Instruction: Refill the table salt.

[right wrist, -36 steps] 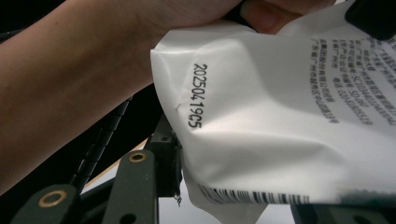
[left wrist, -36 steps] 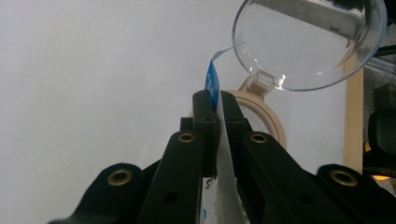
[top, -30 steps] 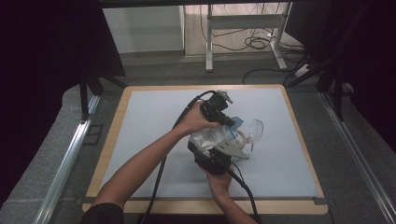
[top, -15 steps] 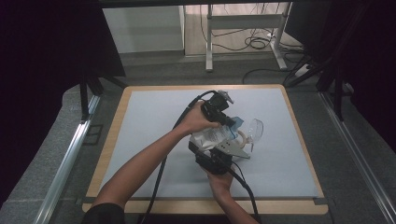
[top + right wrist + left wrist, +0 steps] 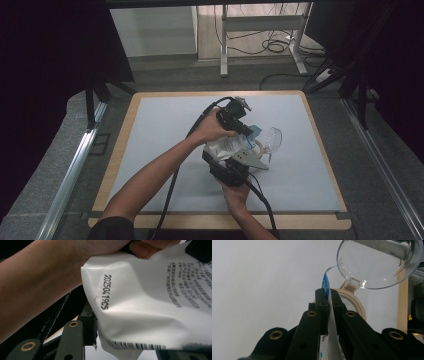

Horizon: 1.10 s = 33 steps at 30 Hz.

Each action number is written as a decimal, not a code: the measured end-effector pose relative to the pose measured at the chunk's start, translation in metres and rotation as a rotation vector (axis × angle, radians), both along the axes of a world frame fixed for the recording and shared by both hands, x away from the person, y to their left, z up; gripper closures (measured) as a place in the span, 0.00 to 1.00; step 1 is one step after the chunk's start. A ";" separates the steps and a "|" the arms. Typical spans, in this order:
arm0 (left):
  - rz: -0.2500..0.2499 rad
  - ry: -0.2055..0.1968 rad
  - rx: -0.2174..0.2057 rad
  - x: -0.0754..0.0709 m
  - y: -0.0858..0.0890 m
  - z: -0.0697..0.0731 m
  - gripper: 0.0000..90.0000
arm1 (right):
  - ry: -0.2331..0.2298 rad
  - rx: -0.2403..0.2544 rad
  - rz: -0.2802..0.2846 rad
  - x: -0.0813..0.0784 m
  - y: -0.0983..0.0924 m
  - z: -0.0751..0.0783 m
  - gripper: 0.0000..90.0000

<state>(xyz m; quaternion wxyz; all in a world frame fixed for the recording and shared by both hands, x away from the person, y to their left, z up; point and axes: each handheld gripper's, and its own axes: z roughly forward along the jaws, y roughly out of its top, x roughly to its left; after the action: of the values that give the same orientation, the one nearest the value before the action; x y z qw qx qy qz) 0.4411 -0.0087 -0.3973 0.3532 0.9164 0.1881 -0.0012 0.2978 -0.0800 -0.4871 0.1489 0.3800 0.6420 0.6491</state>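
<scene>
pale grey mat on a wood-edged table (image 5: 125,131), dark curtains on both sides, desk legs and cables on the floor at the far end. we see a white printed pouch (image 5: 226,146) held up mid-table between both tools. left gripper (image 5: 327,295) has its jaws pressed together on the pouch's blue top edge, at the far end; right gripper (image 5: 235,167) clamps the near end, jaws part way apart around the pouch body (image 5: 150,315). pouch's long axis runs near to far, and its far edge points at a beige-rimmed container (image 5: 352,305) with its clear hinged lid (image 5: 272,140) flipped open, just right and beyond. we judge a pour or tear comes next. container contents unreadable; right gripper's second jaw hidden behind the pouch.
</scene>
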 end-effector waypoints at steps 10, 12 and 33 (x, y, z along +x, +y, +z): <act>0.002 0.001 0.005 0.001 -0.002 0.001 0.99 | 0.006 0.023 0.006 0.002 -0.002 0.003 0.64; 0.003 0.000 0.006 0.001 -0.002 0.001 0.99 | 0.007 0.022 0.007 0.002 -0.002 0.003 0.64; 0.008 -0.004 0.007 -0.001 -0.002 0.002 0.99 | 0.004 0.026 0.022 0.004 -0.003 0.005 0.64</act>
<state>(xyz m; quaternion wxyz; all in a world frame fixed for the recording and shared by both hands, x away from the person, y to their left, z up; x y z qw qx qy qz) 0.4405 -0.0107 -0.3950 0.3502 0.9170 0.1912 0.0026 0.3017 -0.0832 -0.4823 0.1354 0.3759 0.6378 0.6584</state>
